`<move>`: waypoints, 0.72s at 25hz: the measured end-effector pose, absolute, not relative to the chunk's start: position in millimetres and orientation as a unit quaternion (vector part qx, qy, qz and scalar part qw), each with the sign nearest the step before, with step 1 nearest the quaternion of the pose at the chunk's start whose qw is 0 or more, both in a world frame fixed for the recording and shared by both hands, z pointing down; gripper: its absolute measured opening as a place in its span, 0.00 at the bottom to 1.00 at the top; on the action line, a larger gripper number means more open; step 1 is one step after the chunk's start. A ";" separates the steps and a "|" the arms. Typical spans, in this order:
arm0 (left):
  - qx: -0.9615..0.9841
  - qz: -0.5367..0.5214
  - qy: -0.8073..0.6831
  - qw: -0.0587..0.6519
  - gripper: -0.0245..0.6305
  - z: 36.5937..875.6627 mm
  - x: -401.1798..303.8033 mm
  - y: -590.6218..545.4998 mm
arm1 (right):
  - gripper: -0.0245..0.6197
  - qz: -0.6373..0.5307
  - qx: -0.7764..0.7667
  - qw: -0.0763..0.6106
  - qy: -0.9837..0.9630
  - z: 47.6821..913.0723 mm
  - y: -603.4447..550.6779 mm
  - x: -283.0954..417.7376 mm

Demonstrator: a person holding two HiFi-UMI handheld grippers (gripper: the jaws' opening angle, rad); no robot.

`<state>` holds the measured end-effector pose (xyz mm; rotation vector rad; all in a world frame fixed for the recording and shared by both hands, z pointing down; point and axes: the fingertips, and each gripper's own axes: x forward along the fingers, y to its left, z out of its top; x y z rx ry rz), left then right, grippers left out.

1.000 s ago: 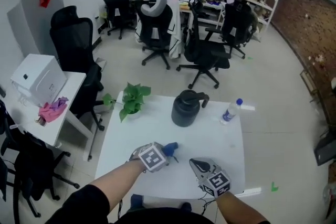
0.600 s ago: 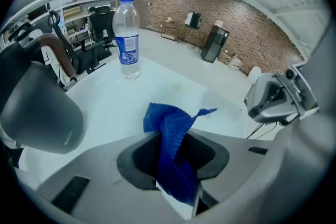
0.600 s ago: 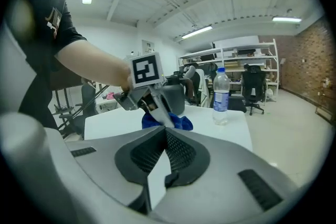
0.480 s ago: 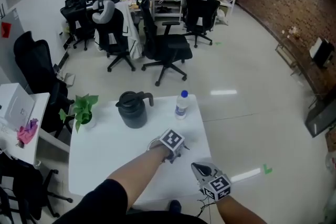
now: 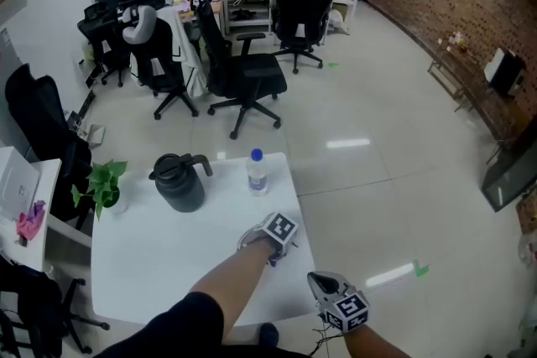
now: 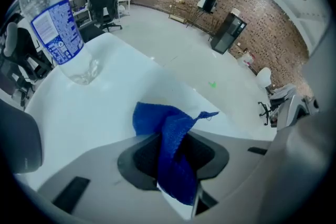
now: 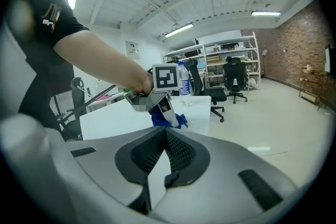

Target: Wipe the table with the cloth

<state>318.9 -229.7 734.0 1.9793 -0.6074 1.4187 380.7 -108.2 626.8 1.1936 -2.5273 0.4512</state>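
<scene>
My left gripper points steeply down at the white table, near its right edge. It is shut on a blue cloth, which bunches between the jaws and spreads onto the tabletop in the left gripper view. The right gripper view shows the same cloth under the left gripper. My right gripper hangs off the table's front right corner. Its jaws are shut with nothing between them.
A clear water bottle stands close behind the left gripper, large at upper left in the left gripper view. A black jug and a potted plant stand along the table's far side. Office chairs fill the floor beyond.
The left gripper has dragged the cloth from the table's front middle to its right edge, near the bottle. The right gripper has gone from over the front right part to beyond the corner.
</scene>
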 end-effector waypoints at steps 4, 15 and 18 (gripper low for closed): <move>0.745 0.527 -0.231 0.338 0.20 738.4 326.9 -250.5 | 0.06 0.163 0.416 0.153 -0.881 631.8 -109.8 387.1; 0.755 0.512 -0.275 0.304 0.20 735.4 335.4 -313.7 | 0.06 0.182 0.437 0.161 -0.866 641.9 -100.6 424.9; 0.757 0.525 -0.268 0.282 0.20 722.7 333.2 -300.5 | 0.06 0.175 0.437 0.156 -0.869 637.3 -104.7 425.2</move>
